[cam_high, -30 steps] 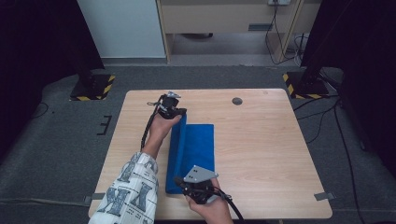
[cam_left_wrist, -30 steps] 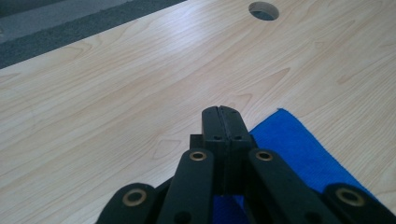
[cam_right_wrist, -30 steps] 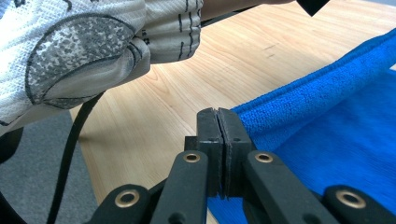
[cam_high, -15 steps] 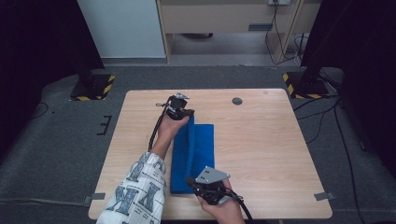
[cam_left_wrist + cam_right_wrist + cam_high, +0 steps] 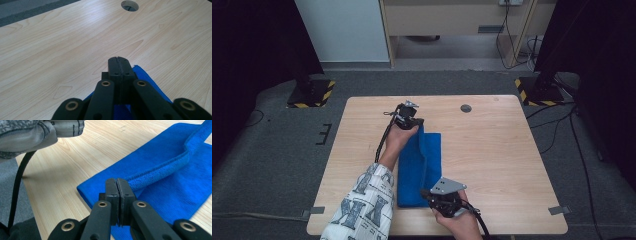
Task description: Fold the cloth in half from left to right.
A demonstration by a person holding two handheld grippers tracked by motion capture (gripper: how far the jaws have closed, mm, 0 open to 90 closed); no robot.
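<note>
Lying lengthwise mid-bench, the blue towel spans both tongs: left tongs pinch its 12 o'clock end, right tongs its 6 o'clock end. Left gripper view: jaws shut on the towel's corner. Right gripper view: jaws shut on the folded edge, sleeve at 11 o'clock.

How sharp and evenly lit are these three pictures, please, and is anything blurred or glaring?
High view: soft and grainy, dark at both sides, even light on the pale wooden table. Left gripper view: crisp wood grain, mild sheen toward the top, near black linkage blurred. Right gripper view: folded blue terry towel sharp, patterned sleeve at top left out of focus.
</note>
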